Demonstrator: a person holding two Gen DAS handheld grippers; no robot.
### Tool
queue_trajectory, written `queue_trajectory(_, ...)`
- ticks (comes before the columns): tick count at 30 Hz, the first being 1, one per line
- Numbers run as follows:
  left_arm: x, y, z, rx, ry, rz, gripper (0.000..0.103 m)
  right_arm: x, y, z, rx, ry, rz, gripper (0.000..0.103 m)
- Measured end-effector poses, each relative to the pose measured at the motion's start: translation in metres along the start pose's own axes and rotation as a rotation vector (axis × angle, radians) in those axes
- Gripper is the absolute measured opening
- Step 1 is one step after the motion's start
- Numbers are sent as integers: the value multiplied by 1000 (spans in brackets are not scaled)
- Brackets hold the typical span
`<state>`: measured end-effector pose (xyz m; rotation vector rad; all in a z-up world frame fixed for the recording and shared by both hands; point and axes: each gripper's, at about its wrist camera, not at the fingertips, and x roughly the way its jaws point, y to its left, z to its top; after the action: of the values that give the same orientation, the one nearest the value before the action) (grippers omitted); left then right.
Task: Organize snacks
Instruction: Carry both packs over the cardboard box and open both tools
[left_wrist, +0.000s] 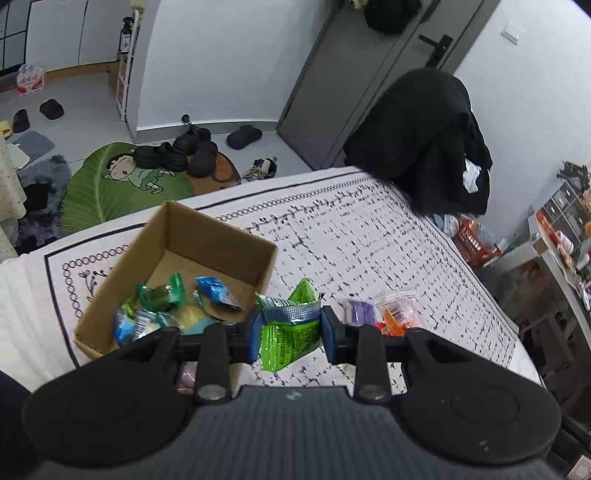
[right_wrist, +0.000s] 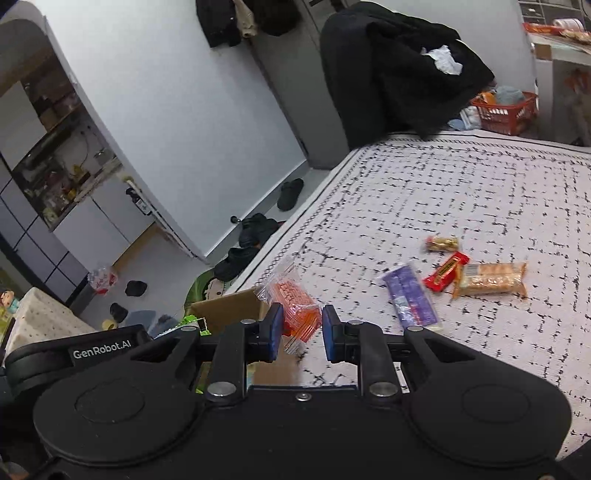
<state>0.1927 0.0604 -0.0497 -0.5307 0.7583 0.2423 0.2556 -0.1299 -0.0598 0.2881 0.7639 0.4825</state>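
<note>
My left gripper (left_wrist: 290, 330) is shut on a bright green snack packet (left_wrist: 291, 328) and holds it just right of an open cardboard box (left_wrist: 207, 240) that has several green, blue and yellow packets (left_wrist: 166, 306) inside. My right gripper (right_wrist: 303, 330) has an orange clear-wrapped snack (right_wrist: 295, 306) between its pads; the left pad touches it and a gap shows at the right pad. On the patterned cloth lie a purple packet (right_wrist: 410, 295), a red bar (right_wrist: 445, 271), a biscuit pack (right_wrist: 491, 278) and a small nut bar (right_wrist: 441, 243). The box corner (right_wrist: 229, 304) shows behind the left finger.
The patterned white cloth (left_wrist: 369, 240) covers the table. A chair draped in black clothes (left_wrist: 424, 136) stands at the far edge. A red basket (right_wrist: 506, 110) sits on the floor beyond. Shoes (left_wrist: 184, 151) and a green mat (left_wrist: 122, 184) lie on the floor left.
</note>
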Motion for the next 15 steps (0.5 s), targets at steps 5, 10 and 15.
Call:
queue_trajectory(5, -7, 20, 7, -35, -9, -3, 31, 1, 22, -1, -24, 3, 15, 23)
queue_trajectory(10, -9, 39, 12, -72, -12, -6, 31, 7, 43, -4, -53, 12, 21, 23)
queue_trajectory(15, -9, 59, 16, -104, -10, -8, 31, 17, 58, -11, -81, 30, 12, 23)
